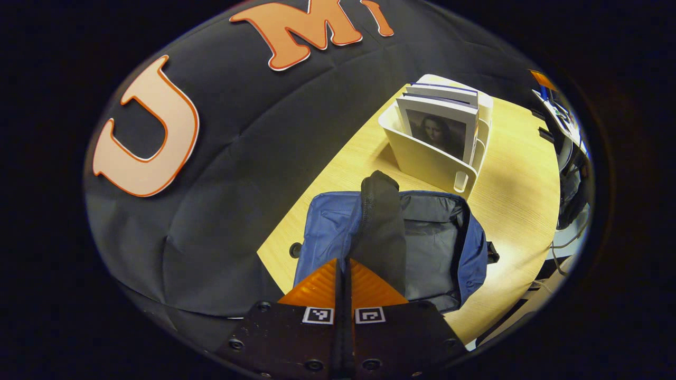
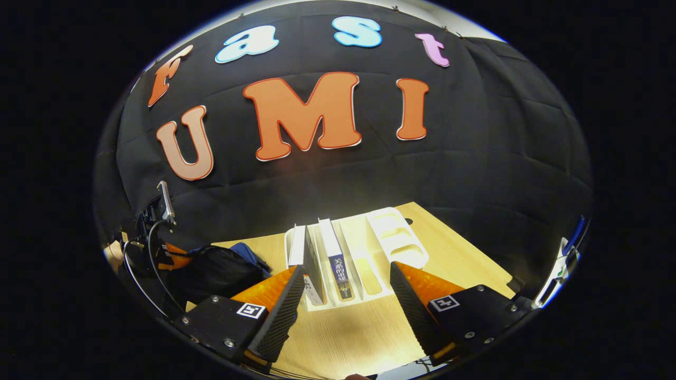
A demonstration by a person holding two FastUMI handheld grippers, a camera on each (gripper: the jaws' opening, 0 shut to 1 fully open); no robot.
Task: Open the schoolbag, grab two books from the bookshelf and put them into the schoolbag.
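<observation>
The blue schoolbag (image 1: 330,224) lies open on the wooden table (image 1: 520,184), its grey lining showing. My left gripper (image 1: 343,262) is shut on the bag's black flap (image 1: 381,221), which stands lifted. Behind the bag a white bookshelf (image 1: 429,161) holds several upright books (image 1: 439,126). In the right gripper view my right gripper (image 2: 346,295) hangs open just above and in front of the bookshelf (image 2: 397,237), with two books (image 2: 334,252) ahead between its fingers. The other gripper (image 2: 165,249) and the raised schoolbag (image 2: 219,269) show at the left.
The booth's black cloth wall stands close behind the bookshelf and the bag. Cables and equipment (image 1: 570,158) sit past the table's right edge. A hand (image 2: 113,254) holds the far gripper. Bare tabletop (image 2: 343,338) lies below the right gripper.
</observation>
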